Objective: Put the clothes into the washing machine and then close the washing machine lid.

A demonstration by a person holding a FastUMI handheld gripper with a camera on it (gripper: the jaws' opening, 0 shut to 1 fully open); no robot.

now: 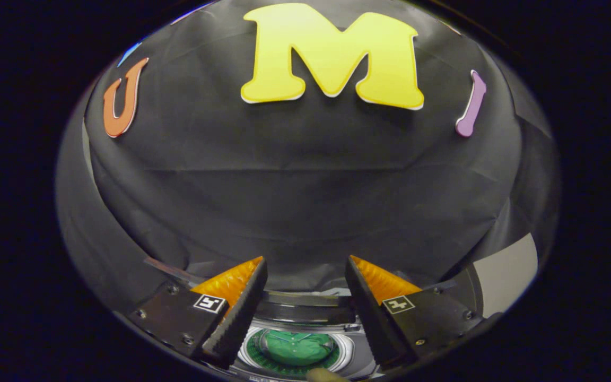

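Observation:
My gripper (305, 265) is open, with a wide gap between its two fingers and nothing held. It hovers high above the washing machine (356, 353), whose round top opening shows low down between the fingers. Green clothing (296, 347) lies inside the drum, ringed by the pale rim. The raised lid (303, 302) appears as a dark curved band just beyond the opening, between the fingertips. A small tan shape (324, 375) sits at the near side of the opening; I cannot tell what it is.
The black cloth wall (305, 201) stands close behind the machine and rises well above the fingers. A pale panel (507, 278) shows to the right of the right finger. A thin flat edge (170, 270) juts out left of the left finger.

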